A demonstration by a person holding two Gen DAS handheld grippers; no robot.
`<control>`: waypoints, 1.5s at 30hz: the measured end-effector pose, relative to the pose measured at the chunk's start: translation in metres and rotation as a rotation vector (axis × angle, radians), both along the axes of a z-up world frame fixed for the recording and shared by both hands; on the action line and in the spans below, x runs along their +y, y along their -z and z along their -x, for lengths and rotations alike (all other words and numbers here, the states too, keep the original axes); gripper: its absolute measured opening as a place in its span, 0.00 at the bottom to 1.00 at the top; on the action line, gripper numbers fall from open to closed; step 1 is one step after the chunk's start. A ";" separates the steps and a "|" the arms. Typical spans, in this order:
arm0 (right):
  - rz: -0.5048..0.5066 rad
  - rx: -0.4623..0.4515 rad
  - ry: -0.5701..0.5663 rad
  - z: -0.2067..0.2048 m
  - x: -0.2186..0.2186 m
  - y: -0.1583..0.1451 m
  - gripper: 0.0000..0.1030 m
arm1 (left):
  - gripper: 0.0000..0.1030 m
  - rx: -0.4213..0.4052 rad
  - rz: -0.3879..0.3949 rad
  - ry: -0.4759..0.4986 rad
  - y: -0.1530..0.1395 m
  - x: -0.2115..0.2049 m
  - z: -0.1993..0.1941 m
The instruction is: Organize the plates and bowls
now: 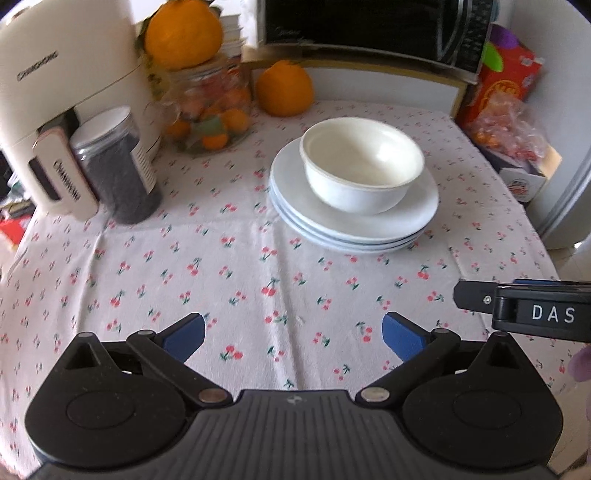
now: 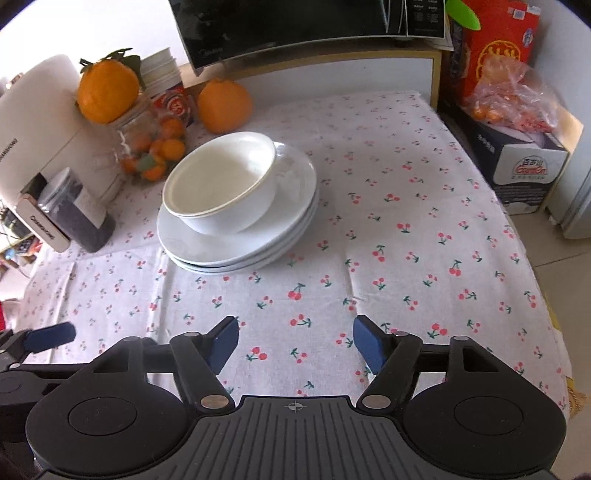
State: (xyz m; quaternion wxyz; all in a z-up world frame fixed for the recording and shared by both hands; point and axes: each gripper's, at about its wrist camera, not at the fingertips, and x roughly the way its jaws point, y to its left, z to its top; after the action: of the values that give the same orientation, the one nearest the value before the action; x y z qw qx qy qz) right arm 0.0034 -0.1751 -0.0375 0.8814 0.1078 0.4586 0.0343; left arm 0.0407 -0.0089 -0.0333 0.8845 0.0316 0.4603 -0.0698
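Observation:
A white bowl (image 1: 362, 166) (image 2: 221, 184) sits upright on a stack of three white plates (image 1: 417, 218) (image 2: 291, 218), on a cherry-print tablecloth (image 1: 221, 280) (image 2: 406, 221). My left gripper (image 1: 293, 328) hovers over bare cloth in front of the stack, open wide with nothing between its blue pads. My right gripper (image 2: 295, 332) is also open and empty, in front of the stack and to its right. One blue left pad (image 2: 51, 336) shows at the left edge of the right wrist view. Neither gripper touches the dishes.
Behind and left of the stack stand a white appliance (image 1: 66, 96), a dark-filled jar (image 1: 114, 170), a glass jar of small oranges (image 1: 210, 110) and a large orange (image 1: 284, 88). A microwave (image 1: 369, 26) is at the back. Boxes and a bag (image 2: 517, 110) line the right table edge.

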 end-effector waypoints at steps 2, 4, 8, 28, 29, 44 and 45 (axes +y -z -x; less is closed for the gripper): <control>0.007 0.004 0.011 -0.001 0.001 0.001 0.72 | 1.00 0.015 0.002 -0.026 0.001 0.001 0.000; 0.018 0.012 0.023 -0.002 0.002 0.003 0.74 | 1.00 0.018 -0.010 -0.050 0.002 0.003 0.000; 0.046 0.025 0.034 -0.004 0.003 0.007 0.76 | 1.00 0.002 -0.038 -0.100 0.000 0.006 0.001; 0.062 0.043 0.009 -0.004 0.009 0.011 0.77 | 1.00 -0.029 -0.059 -0.148 -0.005 0.011 -0.001; 0.062 0.043 0.009 -0.004 0.010 0.011 0.77 | 1.00 -0.028 -0.060 -0.147 -0.005 0.011 -0.001; 0.062 0.047 0.009 -0.004 0.009 0.013 0.77 | 1.00 -0.028 -0.061 -0.140 -0.005 0.009 0.000; 0.062 0.047 0.009 -0.005 0.009 0.013 0.77 | 1.00 -0.028 -0.061 -0.140 -0.005 0.009 0.000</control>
State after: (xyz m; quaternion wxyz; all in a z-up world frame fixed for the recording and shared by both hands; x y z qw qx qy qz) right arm 0.0080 -0.1659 -0.0505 0.8735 0.0832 0.4795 0.0137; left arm 0.0408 0.0000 -0.0283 0.8920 0.0272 0.4511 0.0070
